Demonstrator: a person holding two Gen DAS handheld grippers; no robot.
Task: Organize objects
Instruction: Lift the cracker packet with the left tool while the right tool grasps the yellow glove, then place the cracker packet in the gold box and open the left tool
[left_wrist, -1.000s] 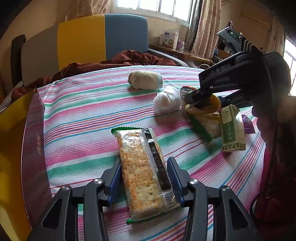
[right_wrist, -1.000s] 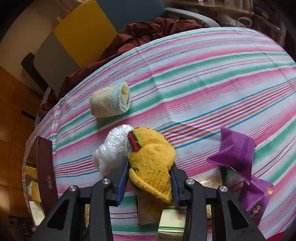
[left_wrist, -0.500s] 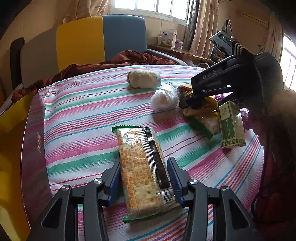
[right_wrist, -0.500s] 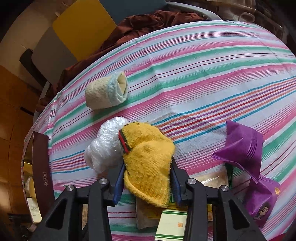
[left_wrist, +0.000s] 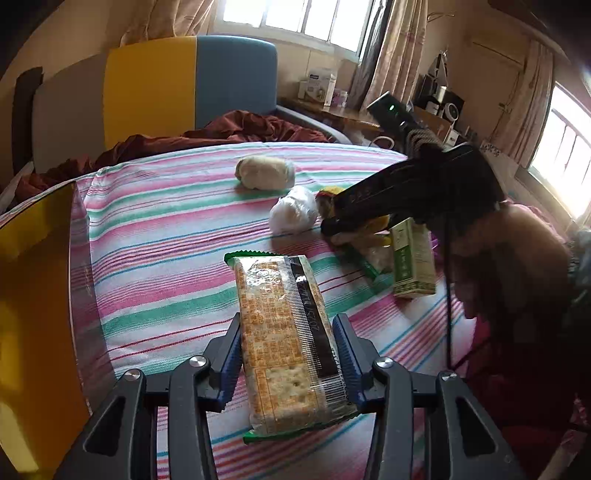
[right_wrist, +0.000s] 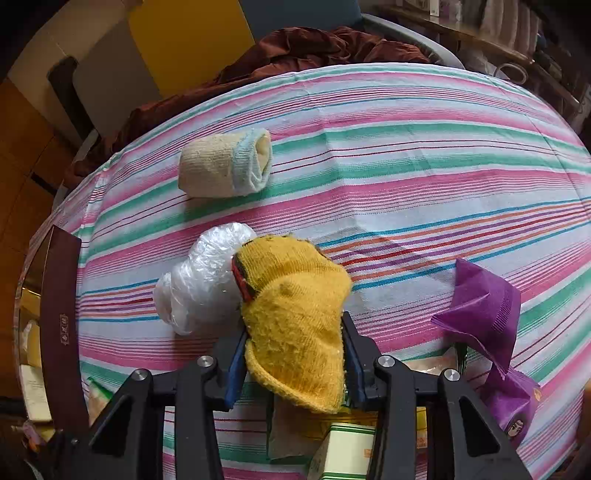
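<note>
A long pack of crackers (left_wrist: 280, 295) in clear wrap hangs a little above the striped tablecloth (left_wrist: 155, 258), and my left gripper (left_wrist: 287, 332) is shut on its sides. My right gripper (right_wrist: 293, 336) points down at the table with a yellow knitted sock (right_wrist: 291, 295) between its pads, which touch both sides of it. In the left wrist view the right gripper (left_wrist: 332, 229) sits at table level beside a crumpled white plastic bag (left_wrist: 293, 214). The sock's lower end rests on packets under the fingers.
A rolled cream sock (right_wrist: 225, 168) lies farther back. A green-and-white carton (left_wrist: 412, 258) stands on a snack packet (left_wrist: 369, 258), and purple bags (right_wrist: 484, 310) lie to the right. A gold-lined dark box (left_wrist: 33, 314) stands open at the left table edge. A person's arm (left_wrist: 517, 258) is at right.
The left gripper has lifted the cracker pack off the cloth and drawn back a little. The right gripper's fingers stand slightly wider around the yellow sock, which has spread out.
</note>
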